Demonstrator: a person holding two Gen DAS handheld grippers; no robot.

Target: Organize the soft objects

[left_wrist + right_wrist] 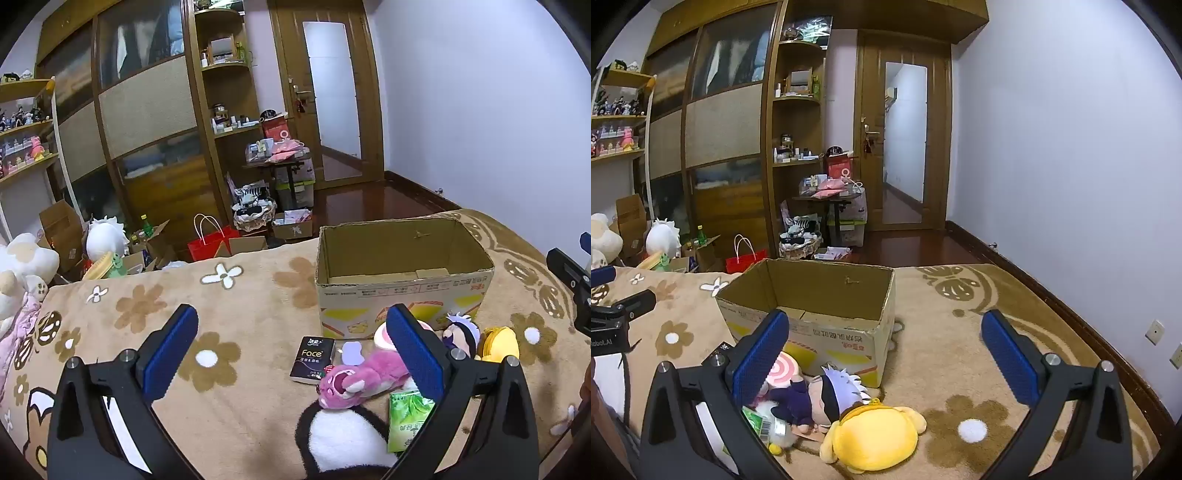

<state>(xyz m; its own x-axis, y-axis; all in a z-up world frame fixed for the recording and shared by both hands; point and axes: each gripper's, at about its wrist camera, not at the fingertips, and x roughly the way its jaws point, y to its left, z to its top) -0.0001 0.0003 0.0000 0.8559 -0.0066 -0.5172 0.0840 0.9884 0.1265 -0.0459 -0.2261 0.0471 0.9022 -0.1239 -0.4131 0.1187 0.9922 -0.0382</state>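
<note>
An open cardboard box (pixel 402 273) stands on the flowered blanket; it also shows in the right wrist view (pixel 812 295). In front of it lie a pink plush bear (pixel 364 380), a white-haired doll (pixel 827 395), a yellow plush (pixel 875 439), a pink swirl lollipop plush (pixel 785 369), a black tissue pack (pixel 314 358) and a green tissue pack (pixel 408 417). My left gripper (pixel 291 350) is open above the blanket, left of the toys. My right gripper (pixel 886 354) is open above the doll and yellow plush.
The bed's blanket (pixel 184 325) reaches a wall (pixel 1071 147) on the right. Beyond the bed's far edge are a red bag (pixel 207 243), boxes, a white plush (pixel 105 238), wardrobe and door (pixel 325 92). Large plush toys (pixel 22 269) sit at the left.
</note>
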